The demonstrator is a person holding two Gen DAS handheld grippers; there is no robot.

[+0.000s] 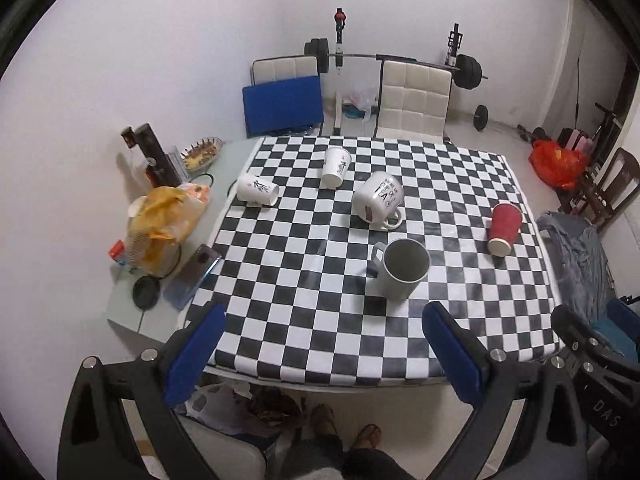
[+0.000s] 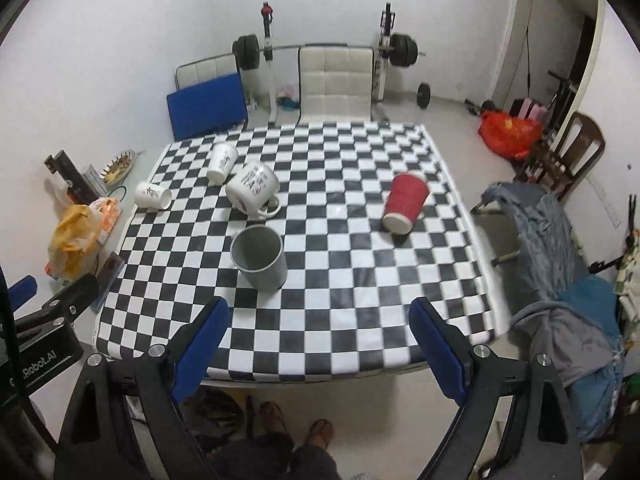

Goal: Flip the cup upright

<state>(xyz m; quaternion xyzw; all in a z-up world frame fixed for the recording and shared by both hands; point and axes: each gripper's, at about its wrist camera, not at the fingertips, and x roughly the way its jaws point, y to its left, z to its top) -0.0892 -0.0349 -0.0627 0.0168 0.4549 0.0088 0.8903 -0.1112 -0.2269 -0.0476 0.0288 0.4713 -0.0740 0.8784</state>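
Both tools hung back at the near edge of the table, above the person's sandalled feet. The left gripper (image 1: 324, 344) had its blue-padded fingers (image 1: 196, 354) spread wide apart with nothing between them, and the right gripper (image 2: 320, 340) was held the same way, its blue pads (image 2: 438, 350) parted and empty, level with the other and just to its right. Before them lay a glossy black-and-white checkered tablecloth (image 1: 304, 320), smooth and slightly reflective. Nearest on it stood a plain grey mug (image 1: 402, 274), cylindrical, upright, its mouth open to the ceiling and its inside bare, the handle turned to the left. Off to the right, well apart from it, a red ribbed paper cup (image 2: 404, 202) lay on its side with its white base toward the near edge. Just beyond the grey mug a fat white mug with black lettering (image 1: 380, 200) rested tipped over, handle near the cloth. Farther left and back, two slim white cups with dark markings were also down: a left white cup (image 1: 257, 190) on its side by the cloth's left border, and a far white cup (image 1: 336, 167) lying with its base toward the near side. On the bare strip left of the cloth sat a yellow plastic bag (image 1: 160, 228) and a phone (image 1: 192, 276). Behind the table stood cream padded chairs (image 1: 414, 100) and a barbell (image 1: 394, 58) on a rack.
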